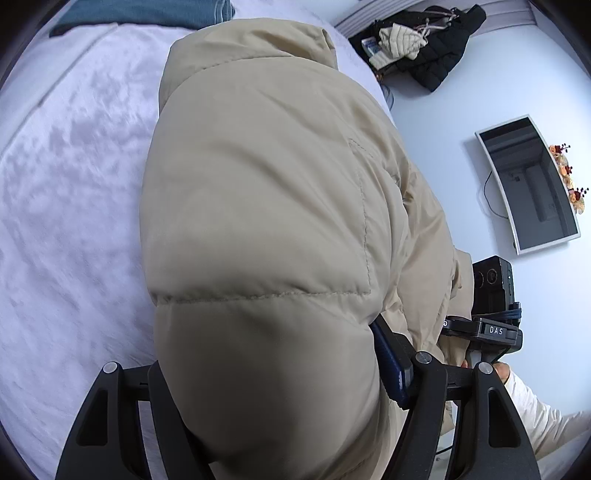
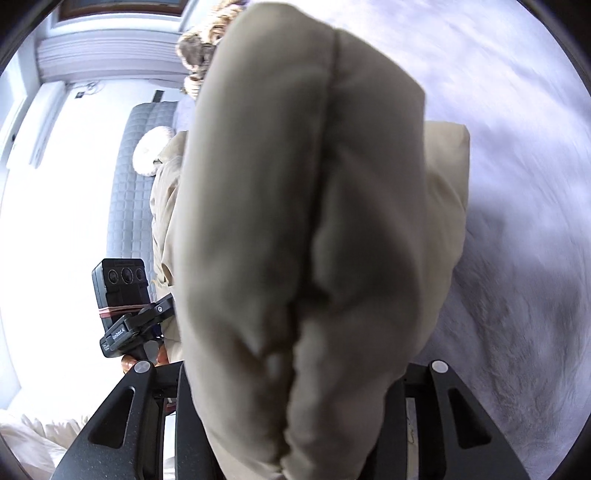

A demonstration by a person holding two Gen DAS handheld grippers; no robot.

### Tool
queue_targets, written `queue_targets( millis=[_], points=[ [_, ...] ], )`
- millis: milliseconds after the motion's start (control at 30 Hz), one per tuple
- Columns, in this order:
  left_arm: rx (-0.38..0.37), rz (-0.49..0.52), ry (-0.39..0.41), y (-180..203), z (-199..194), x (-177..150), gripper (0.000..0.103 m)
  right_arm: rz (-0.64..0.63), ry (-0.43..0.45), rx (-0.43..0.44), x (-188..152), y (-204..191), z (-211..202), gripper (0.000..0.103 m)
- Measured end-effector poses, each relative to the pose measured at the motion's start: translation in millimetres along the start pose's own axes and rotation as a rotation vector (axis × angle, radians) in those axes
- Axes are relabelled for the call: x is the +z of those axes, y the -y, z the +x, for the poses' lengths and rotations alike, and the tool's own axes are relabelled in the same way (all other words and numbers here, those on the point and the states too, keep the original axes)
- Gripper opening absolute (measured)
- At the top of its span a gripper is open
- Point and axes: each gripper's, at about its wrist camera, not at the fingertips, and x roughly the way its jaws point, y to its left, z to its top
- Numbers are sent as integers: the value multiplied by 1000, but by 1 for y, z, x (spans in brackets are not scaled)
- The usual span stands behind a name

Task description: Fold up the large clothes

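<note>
A beige puffer jacket (image 1: 258, 192) fills the left wrist view, its quilted hem bulging up between the fingers of my left gripper (image 1: 273, 373). The blue pad (image 1: 391, 365) presses into the padding, so this gripper is shut on the jacket. In the right wrist view a bunched fold of the same jacket (image 2: 314, 206) is clamped in my right gripper (image 2: 291, 373), which is shut on it. Fabric hides both sets of fingertips. Each view shows the other gripper's camera unit (image 1: 493, 280) (image 2: 123, 280) close beside the jacket.
A white fluffy bedspread (image 1: 74, 221) lies under the jacket. Beyond the bed are a black coat pile (image 1: 436, 48), a mirror (image 1: 532, 184) with flowers beside it, and blue cloth (image 1: 147, 11). A grey quilted mattress side (image 2: 136, 177) and a fur trim (image 2: 199, 44) show on the right wrist view.
</note>
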Motion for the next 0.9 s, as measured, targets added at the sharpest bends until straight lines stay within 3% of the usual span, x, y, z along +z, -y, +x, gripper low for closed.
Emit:
queue_targets(
  millis=[200, 467, 700, 800, 900],
  points=[
    [32, 15, 43, -46, -47, 41, 74, -51, 20, 4, 26, -50, 50, 42],
    [66, 14, 32, -146, -84, 101, 74, -58, 56, -54, 55, -103, 140, 42],
    [133, 6, 49, -205, -67, 127, 77, -47, 72, -143, 90, -116, 202, 42],
    [156, -50, 51, -226, -50, 126, 88, -22, 57, -184, 98, -96, 209, 44],
    [164, -61, 62, -236, -44, 126, 93, -1, 59, -200, 101, -88, 213, 53]
  ],
)
